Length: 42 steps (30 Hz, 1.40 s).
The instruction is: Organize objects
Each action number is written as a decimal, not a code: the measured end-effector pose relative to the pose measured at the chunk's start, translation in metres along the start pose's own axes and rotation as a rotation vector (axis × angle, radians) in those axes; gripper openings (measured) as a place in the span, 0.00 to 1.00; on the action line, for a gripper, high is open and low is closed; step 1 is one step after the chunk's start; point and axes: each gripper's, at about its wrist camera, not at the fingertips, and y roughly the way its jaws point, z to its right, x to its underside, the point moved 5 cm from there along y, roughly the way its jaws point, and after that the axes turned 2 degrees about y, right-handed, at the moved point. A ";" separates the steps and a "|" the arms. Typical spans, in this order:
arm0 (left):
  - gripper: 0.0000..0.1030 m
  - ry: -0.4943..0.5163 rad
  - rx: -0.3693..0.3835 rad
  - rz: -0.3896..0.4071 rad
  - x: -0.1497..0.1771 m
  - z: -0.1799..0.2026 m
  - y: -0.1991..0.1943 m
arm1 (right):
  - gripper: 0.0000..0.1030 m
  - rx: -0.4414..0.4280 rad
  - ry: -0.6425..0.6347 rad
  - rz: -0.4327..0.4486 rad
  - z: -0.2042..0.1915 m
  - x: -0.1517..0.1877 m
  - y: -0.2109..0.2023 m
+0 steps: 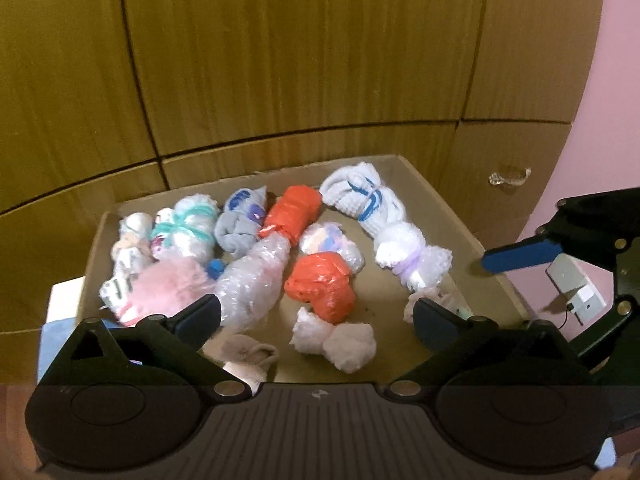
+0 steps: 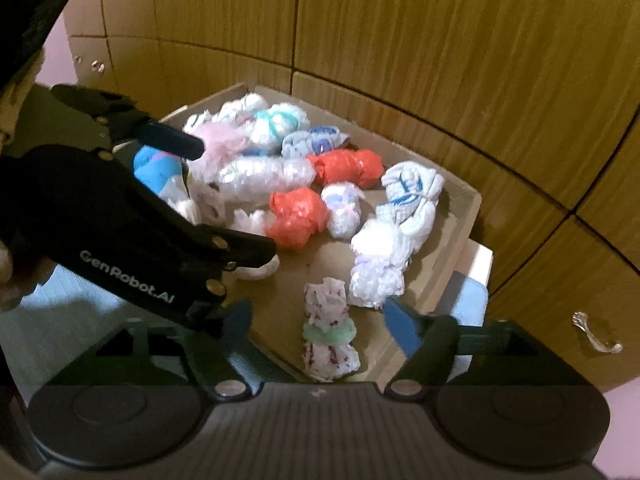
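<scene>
Filling the middle of both views, a cardboard box (image 1: 436,192) is seen against wooden cabinet doors (image 1: 280,60), and rolled bundles are laid inside it. In the left wrist view, the left gripper (image 1: 316,312) is held wide open at the lower part of the frame, with nothing gripped; a white fluffy bundle (image 1: 334,342) lies on the box floor between its fingers, apart from them. Two orange bundles (image 1: 320,286) are seen at the centre. In the right wrist view, the right gripper (image 2: 320,322) is also opened, and a floral bundle with a green band (image 2: 330,330) is lying free between its blue pads (image 2: 402,326), at the lower centre.
</scene>
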 end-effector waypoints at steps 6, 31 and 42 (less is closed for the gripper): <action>1.00 -0.039 -0.020 0.023 0.002 -0.011 -0.027 | 0.86 0.042 0.029 0.015 -0.012 -0.003 -0.014; 1.00 -0.131 -0.216 0.037 0.042 -0.055 -0.093 | 0.94 0.042 0.269 0.022 -0.077 0.013 -0.015; 1.00 -0.112 -0.221 0.021 0.050 -0.057 -0.101 | 0.95 0.042 0.277 0.017 -0.084 0.014 -0.013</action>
